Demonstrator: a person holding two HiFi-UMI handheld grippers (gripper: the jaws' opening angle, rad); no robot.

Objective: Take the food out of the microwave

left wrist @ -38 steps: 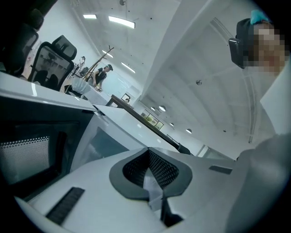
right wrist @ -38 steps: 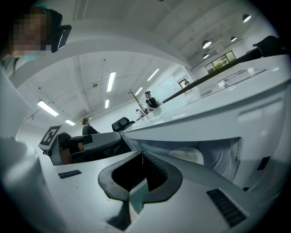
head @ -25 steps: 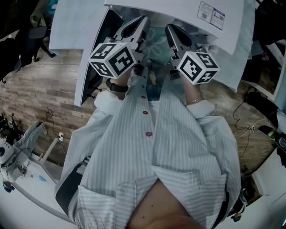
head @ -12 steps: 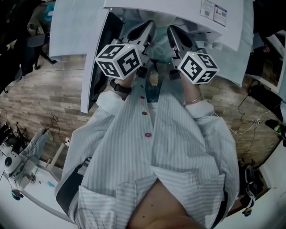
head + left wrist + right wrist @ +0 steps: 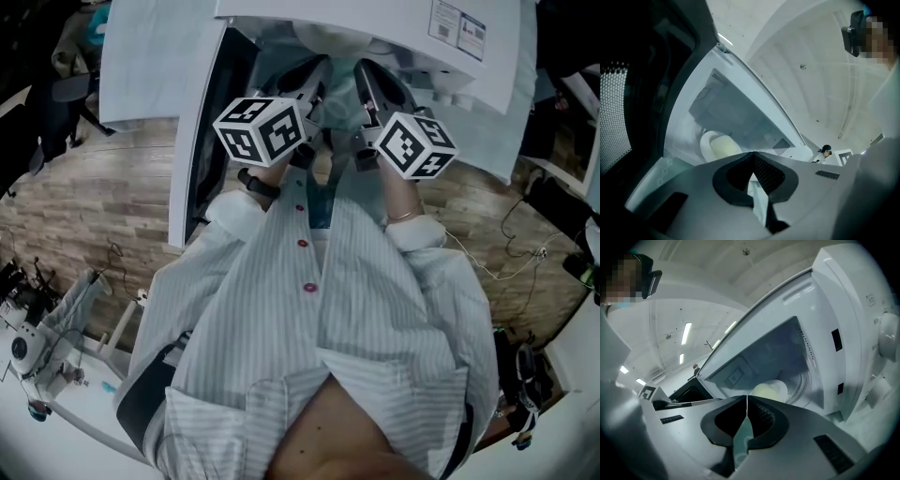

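Note:
A white bowl [image 5: 718, 146] of pale yellow food sits inside the white microwave [image 5: 375, 23], and it shows again as the bowl [image 5: 771, 391] in the right gripper view. The door [image 5: 200, 122] hangs open to the left. My left gripper [image 5: 317, 67] and right gripper [image 5: 364, 69] are side by side at the mouth of the cavity, pointing in at the bowl from short of it. The left gripper [image 5: 751, 163] is shut with nothing in it. The right gripper [image 5: 746, 399] is likewise shut and empty. In the head view the bowl is hidden.
The microwave's control panel with knobs [image 5: 887, 337] is to the right of the cavity. The dark inside of the door [image 5: 628, 93] stands close on the left. Wood floor [image 5: 84, 197] with cables lies below, and a white table edge [image 5: 66, 394] is at lower left.
Both grippers have sunk a little toward the cavity mouth. In the head view the left one has shifted right, closer to the right one. Both stay shut.

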